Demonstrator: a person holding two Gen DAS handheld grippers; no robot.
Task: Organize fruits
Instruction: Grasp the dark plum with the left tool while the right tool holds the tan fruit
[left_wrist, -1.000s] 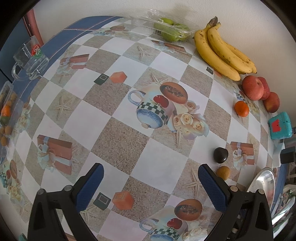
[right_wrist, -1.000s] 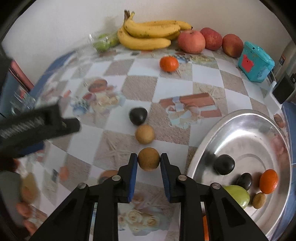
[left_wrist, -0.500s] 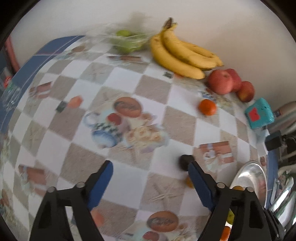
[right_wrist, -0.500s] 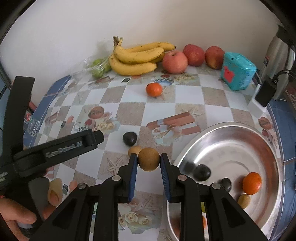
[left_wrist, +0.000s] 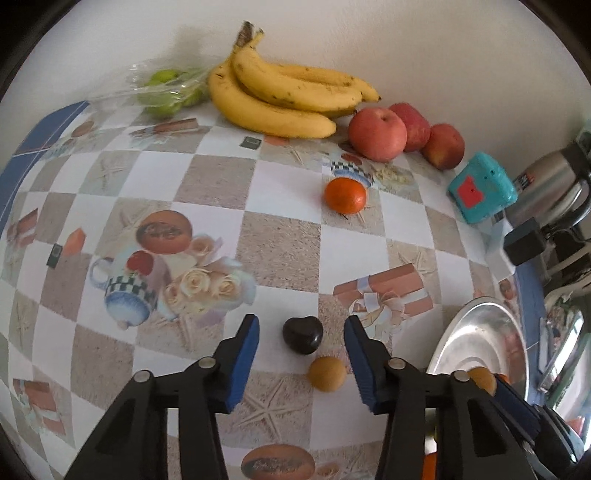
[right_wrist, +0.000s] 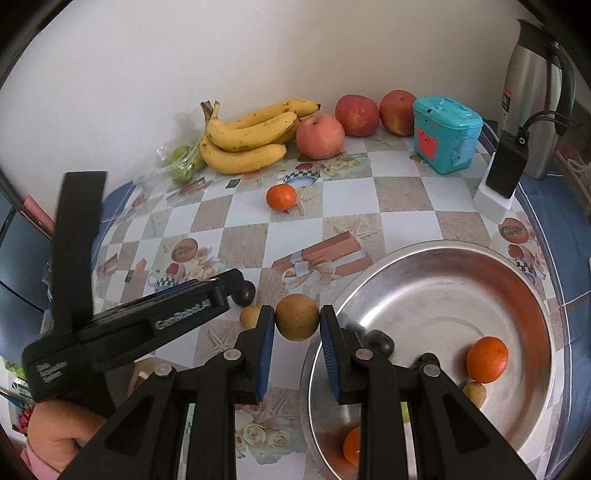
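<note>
Tabletop (left_wrist: 280, 240): white-and-beige checks with printed cups, roses and gift boxes, blue border. Bananas (left_wrist: 280, 96) yellow; apples (left_wrist: 376, 134) red; tangerine (left_wrist: 345, 195) orange; box (left_wrist: 482, 192) turquoise, red patch. Between the blue-padded left claw (left_wrist: 301, 334): dark fruit (left_wrist: 302, 334).

A teal box (right_wrist: 445, 133) with a red patch stands far right on the surface (right_wrist: 402, 192), which wears a checkered cloth printed with cups, roses and gifts. Right of it a black device (right_wrist: 505, 166) sits upright in a white base, with a steel jug (right_wrist: 535, 110) behind it by the wall (right_wrist: 258, 48).
</note>
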